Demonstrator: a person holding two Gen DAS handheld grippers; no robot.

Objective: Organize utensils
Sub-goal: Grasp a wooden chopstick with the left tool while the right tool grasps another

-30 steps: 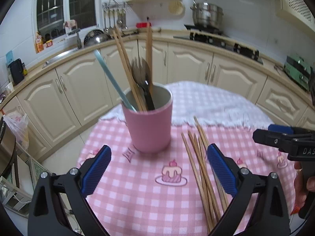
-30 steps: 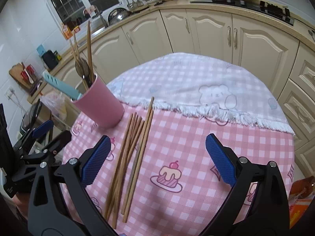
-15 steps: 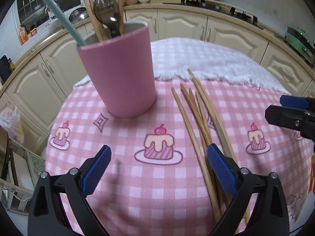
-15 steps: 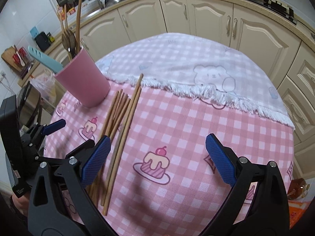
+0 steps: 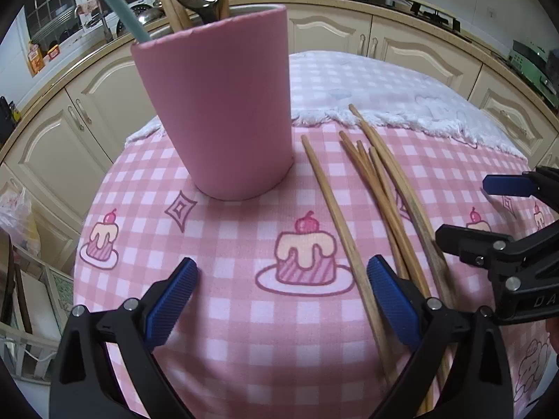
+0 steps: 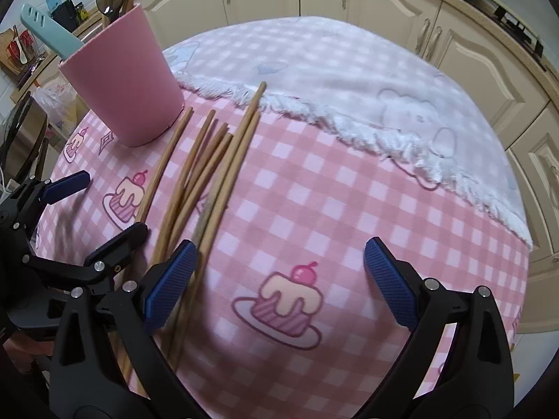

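Chopsticks, thin bare wood, lie fanned beside the pink cylindrical holder near the tablecloth's left edge; left gripper and right gripper hover gaping, likely to gather them.

Wooden chopsticks matt; pink cup matt; tablecloth woven cloth.

The pink cup stands upright near the counter's left edge, just beside the loose chopsticks, leaving only a narrow gap. Right of the chopsticks the cloth lies open to the edge. Both grippers seem nearly touching over the chopsticks' near ends.
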